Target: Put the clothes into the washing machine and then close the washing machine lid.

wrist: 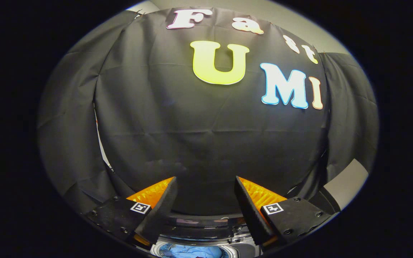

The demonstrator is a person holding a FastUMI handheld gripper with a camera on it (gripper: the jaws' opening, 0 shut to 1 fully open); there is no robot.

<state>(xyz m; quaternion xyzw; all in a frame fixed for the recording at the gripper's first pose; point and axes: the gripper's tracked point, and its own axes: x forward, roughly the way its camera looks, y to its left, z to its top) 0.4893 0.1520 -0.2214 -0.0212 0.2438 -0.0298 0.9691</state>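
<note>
Claw [205, 179] fingers spread wide apart, empty

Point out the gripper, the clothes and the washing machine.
gripper [204, 195]: gripper view, gap midway between its open fingers.
clothes [192, 252]: gripper view, blue fabric inside the drum.
washing machine [199, 229]: gripper view, dark top rim behind the drum.

A cloth-walled recording booth set up for a laundry chore

We see black cloth [206, 143] hung in creased panels as the wall, with a plain pale wall [292, 18] showing above it, so this reads as a staged booth, not a home. Low down, below the spread fingers of our claw [205, 195], sits a washing machine [206, 224] with its drum open and blue clothes [192, 252] inside.
</note>
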